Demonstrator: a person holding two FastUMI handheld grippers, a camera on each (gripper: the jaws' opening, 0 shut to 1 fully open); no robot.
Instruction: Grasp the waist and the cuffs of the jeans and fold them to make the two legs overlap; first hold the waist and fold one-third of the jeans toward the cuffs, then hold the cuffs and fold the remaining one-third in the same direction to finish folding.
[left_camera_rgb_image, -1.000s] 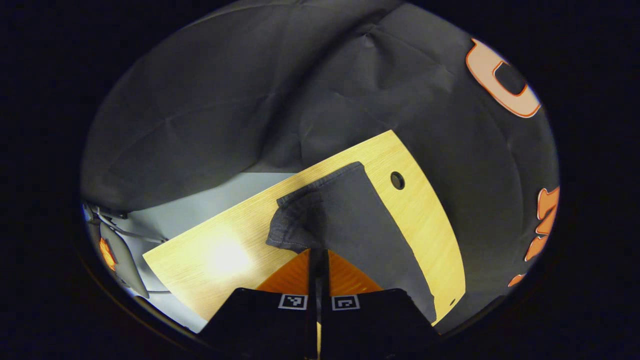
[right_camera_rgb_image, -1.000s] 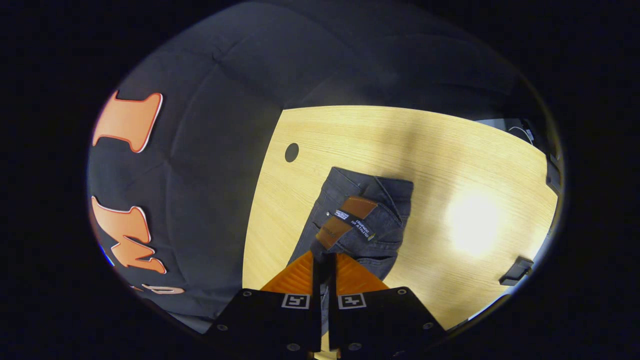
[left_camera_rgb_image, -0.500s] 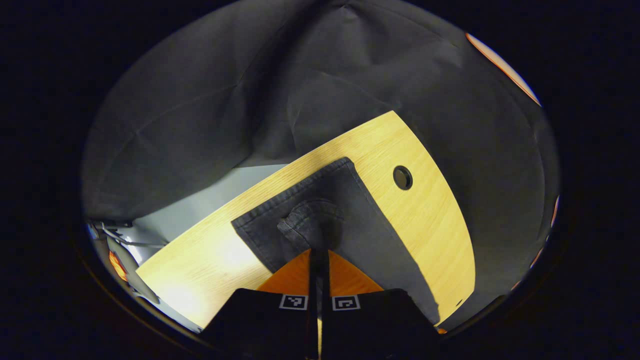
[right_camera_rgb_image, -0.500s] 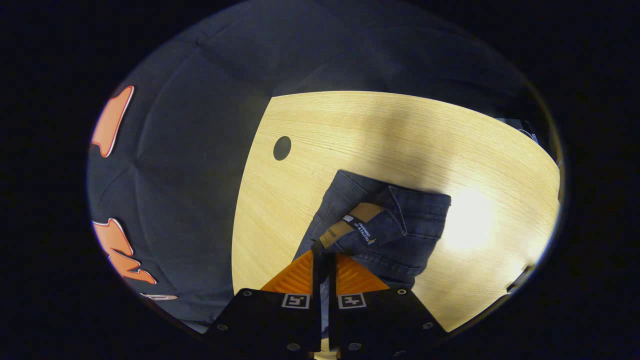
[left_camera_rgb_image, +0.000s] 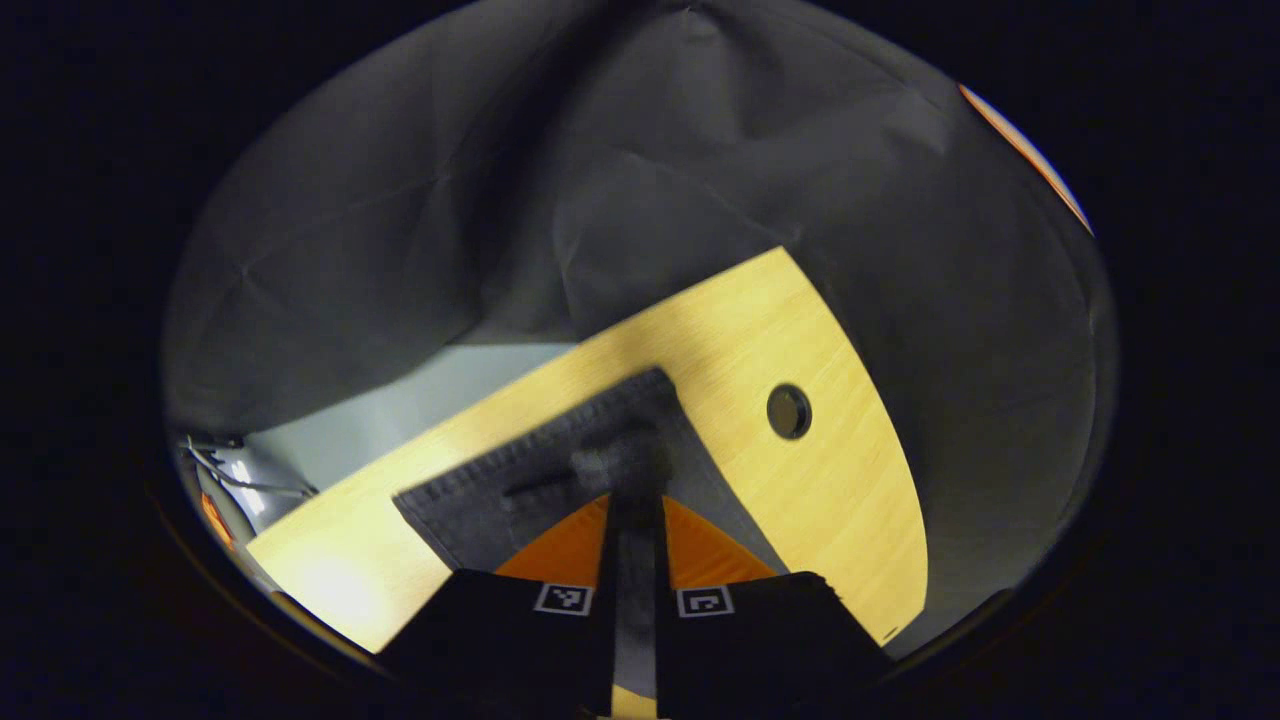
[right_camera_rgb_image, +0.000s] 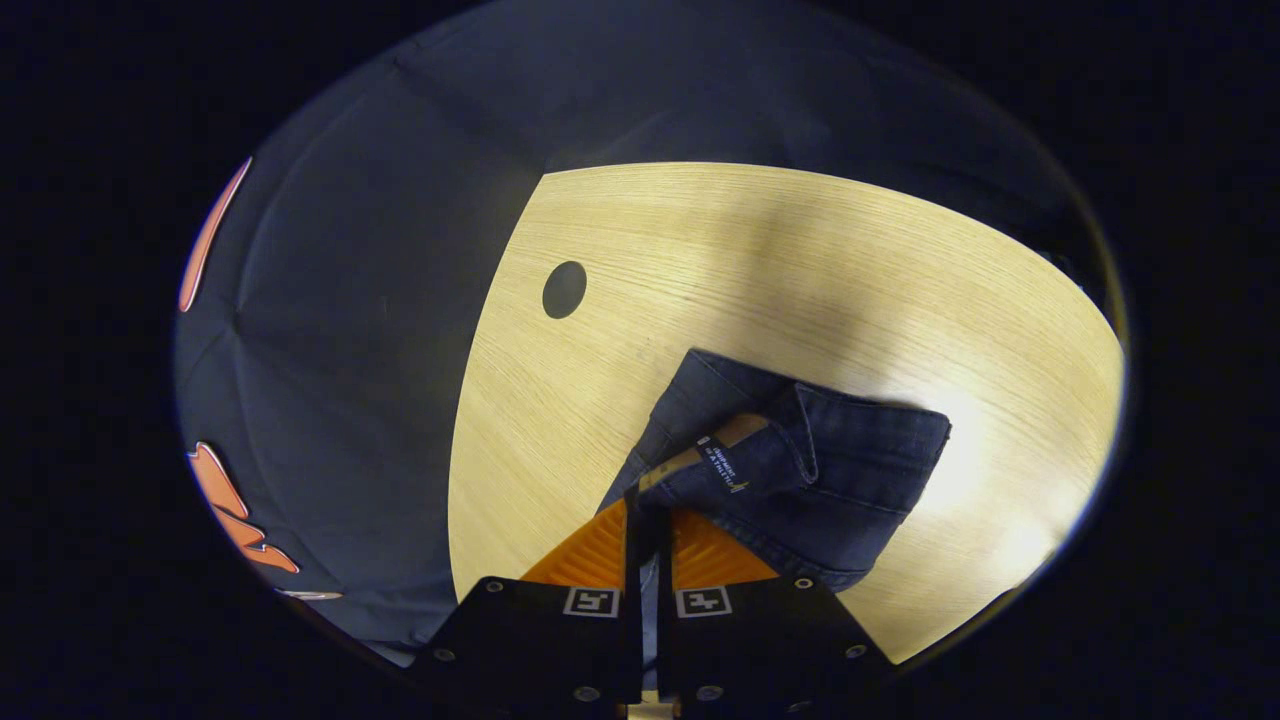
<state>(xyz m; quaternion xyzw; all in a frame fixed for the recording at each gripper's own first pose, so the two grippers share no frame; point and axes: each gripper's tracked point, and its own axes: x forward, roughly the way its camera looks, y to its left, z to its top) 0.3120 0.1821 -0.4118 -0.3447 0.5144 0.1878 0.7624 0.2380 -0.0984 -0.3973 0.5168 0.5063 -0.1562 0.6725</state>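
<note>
Jeans (right_camera_rgb_image: 800, 480) lie on the wooden table (right_camera_rgb_image: 800, 270), in the lower middle of both views. At the bottom of the right gripper view, the right gripper (right_camera_rgb_image: 648, 515) is closed on the waist fabric, near a brown patch (right_camera_rgb_image: 735, 432). In the left gripper view, the left gripper (left_camera_rgb_image: 632, 505) pinches a blurred fold of the jeans (left_camera_rgb_image: 530, 490). Farther up, a round hole (left_camera_rgb_image: 788, 411) is in the table (left_camera_rgb_image: 850, 480).
</note>
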